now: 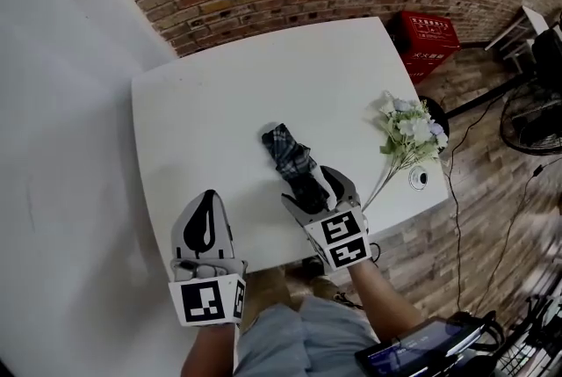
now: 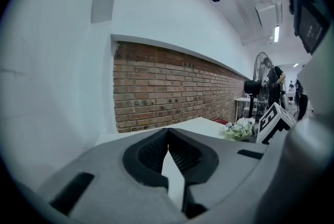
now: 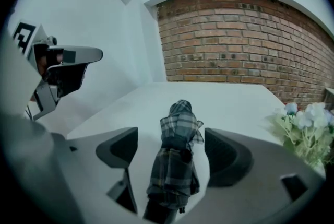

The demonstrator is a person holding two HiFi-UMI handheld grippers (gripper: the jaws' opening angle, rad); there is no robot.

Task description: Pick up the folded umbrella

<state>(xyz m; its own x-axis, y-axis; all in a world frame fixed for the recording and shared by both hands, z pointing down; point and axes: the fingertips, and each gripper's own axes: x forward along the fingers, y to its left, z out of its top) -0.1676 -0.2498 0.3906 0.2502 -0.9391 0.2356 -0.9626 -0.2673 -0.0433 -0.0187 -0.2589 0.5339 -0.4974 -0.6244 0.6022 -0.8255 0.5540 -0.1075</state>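
1. Left tool (image 1: 207, 199), low near the front edge of the bench (image 1: 202, 94): jaws together, tips touching, nothing between. Sits well left of the target.
2. Folded umbrella (image 1: 287, 154), plaid, lies flat on the bench, mid-front. Long axis runs away from the person, far end tilted slightly left in the head view.
3. Right tool (image 1: 314, 189): jaws wide apart, straddling the umbrella's near end. A gap shows on each side, pads not pressing. Umbrella axis lines up with the tool's pointing direction, so closing should pinch across its width. Right hand is clearly nearer and likely the one to grasp.
4. Flower bunch (image 1: 408, 131) at the bench's right edge, apart from the umbrella.
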